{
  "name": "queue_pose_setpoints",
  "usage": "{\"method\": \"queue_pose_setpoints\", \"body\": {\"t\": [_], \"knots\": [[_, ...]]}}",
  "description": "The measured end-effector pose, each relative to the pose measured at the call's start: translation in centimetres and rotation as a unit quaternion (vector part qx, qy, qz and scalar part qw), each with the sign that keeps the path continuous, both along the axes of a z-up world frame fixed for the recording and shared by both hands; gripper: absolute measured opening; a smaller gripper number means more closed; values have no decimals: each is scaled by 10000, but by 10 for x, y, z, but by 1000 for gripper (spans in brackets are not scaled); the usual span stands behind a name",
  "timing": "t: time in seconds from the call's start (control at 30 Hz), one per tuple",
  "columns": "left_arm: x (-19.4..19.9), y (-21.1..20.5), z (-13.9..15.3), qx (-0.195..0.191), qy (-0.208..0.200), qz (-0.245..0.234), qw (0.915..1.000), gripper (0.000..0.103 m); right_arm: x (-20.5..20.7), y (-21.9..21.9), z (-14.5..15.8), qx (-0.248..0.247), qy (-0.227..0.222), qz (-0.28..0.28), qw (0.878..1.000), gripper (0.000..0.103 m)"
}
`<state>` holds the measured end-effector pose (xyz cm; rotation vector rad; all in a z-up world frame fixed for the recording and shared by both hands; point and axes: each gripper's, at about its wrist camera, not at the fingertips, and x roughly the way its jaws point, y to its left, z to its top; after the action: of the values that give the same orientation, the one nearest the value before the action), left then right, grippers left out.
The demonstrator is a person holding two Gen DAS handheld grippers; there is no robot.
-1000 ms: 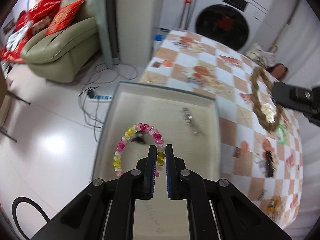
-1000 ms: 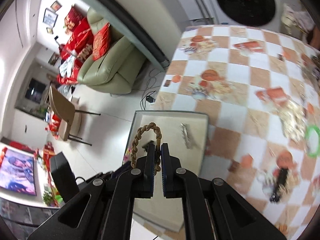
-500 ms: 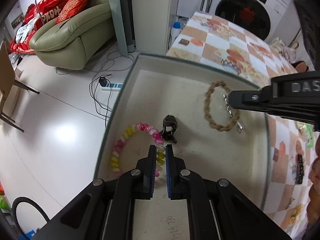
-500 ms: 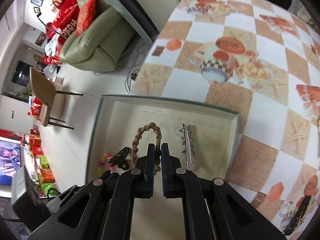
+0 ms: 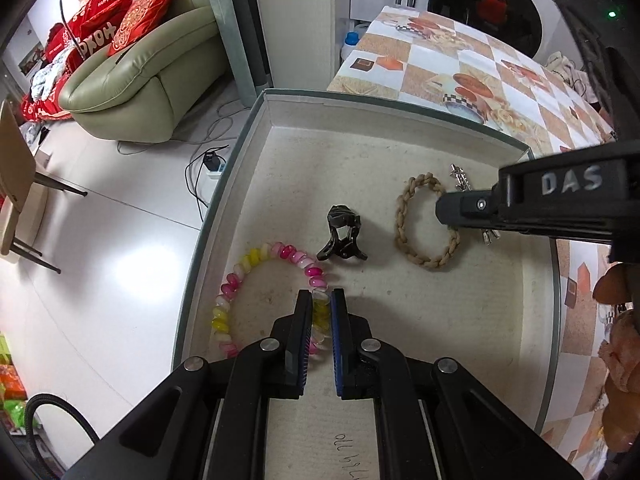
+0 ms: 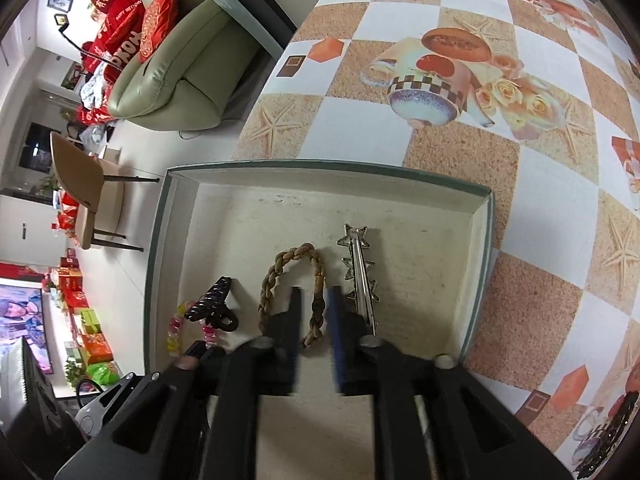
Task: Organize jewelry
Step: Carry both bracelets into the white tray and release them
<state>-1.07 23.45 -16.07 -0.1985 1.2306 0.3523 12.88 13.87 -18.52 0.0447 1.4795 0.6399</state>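
Holding the pink and yellow bead bracelet (image 5: 276,280) in my left gripper (image 5: 321,300), I keep its pads pinched on the beads, the loop lying on the floor of the tray (image 5: 256,120) at its left wall. My right gripper (image 6: 314,300) has just been opening; the braided rope bracelet (image 6: 294,292) lies between the parted pads (not pressed). Around it lie a black claw clip (image 6: 212,304) and a silver star hair clip (image 6: 360,272).
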Motion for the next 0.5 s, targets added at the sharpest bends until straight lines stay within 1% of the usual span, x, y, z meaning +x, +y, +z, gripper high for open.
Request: {"method": "queue_pose_setpoints", "body": {"t": [0.07,0.17,0.23,0.3,0.33,0.4,0.47,0.5], "knots": [[0,0,1,-9,28,19,10000,13,1,-7,7,140,-25,-54,9999,42],[-1,-1,2,41,52,-33,10000,13,0,-18,21,396,-71,-139,9991,43],[-1,-3,3,88,89,-91,9999,13,-2,-30,34,555,-118,-262,9980,47],[-2,-5,5,62,105,-153,9998,14,-5,-42,45,655,-189,-371,9970,54],[-1,-6,5,66,116,-163,9998,14,-7,-50,52,689,-248,-417,9964,55],[-1,-8,6,65,143,-191,9997,14,-13,-65,62,707,-367,-489,9956,63],[-1,-9,6,44,169,-221,9996,14,-21,-84,70,651,-471,-619,9948,68],[0,-10,6,32,194,-236,9995,14,-23,-92,72,607,-503,-681,9946,68]]}}
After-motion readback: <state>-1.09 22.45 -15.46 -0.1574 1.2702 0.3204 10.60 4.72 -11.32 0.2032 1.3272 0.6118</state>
